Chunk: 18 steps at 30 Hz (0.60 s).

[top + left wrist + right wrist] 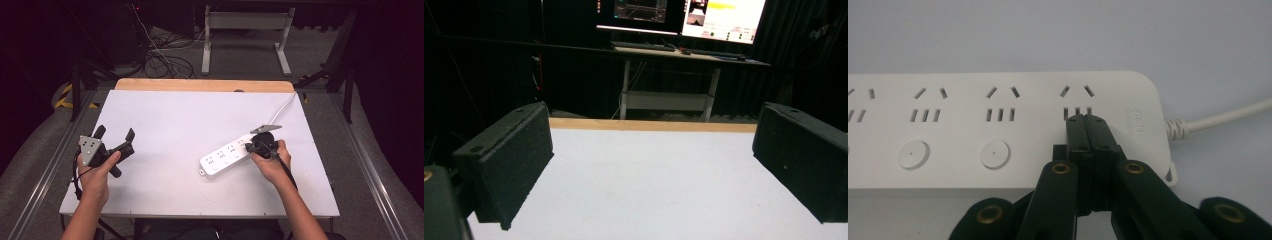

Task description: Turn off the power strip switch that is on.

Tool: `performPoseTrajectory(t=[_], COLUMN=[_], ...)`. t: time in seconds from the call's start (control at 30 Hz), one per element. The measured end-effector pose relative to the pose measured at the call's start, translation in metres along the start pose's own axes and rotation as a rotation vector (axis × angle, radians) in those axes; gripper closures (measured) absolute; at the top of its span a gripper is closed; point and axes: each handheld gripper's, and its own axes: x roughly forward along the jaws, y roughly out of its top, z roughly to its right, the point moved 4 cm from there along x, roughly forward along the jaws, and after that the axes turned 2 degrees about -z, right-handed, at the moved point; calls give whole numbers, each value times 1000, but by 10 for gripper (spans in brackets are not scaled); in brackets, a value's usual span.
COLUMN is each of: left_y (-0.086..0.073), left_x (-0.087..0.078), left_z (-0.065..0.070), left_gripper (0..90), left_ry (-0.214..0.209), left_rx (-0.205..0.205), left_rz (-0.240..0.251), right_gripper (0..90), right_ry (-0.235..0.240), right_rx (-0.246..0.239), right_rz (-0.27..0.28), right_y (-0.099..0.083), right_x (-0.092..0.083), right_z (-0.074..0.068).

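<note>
Your counter (165,115) is lit evenly from above — its white sheet reads bright while the room around it falls into near black. Shadows are soft and short; your hands cast only faint ones. In the left gripper view the monitors (684,17) glare, blown out and slightly soft, and the near pads (509,165) look grainy. The right gripper view is dimmer, greyish — the power strip (998,130) sharp, the lower edge blurred.

power strip (998,130) | left end cut off | fourth button hidden by tongs (1087,122)
</note>
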Motion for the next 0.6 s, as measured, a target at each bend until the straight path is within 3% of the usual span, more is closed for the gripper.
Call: performPoseTrajectory(t=[0.6], left_y=[0], left_x=[1], left_z=[0], left_gripper=[37], left_ry=[-6], left_rx=[-4], left_rz=[-4], right_gripper=[900], right_ry=[0], right_rx=[3], right_rz=[10], right_y=[-1], right_x=[0], right_z=[0])
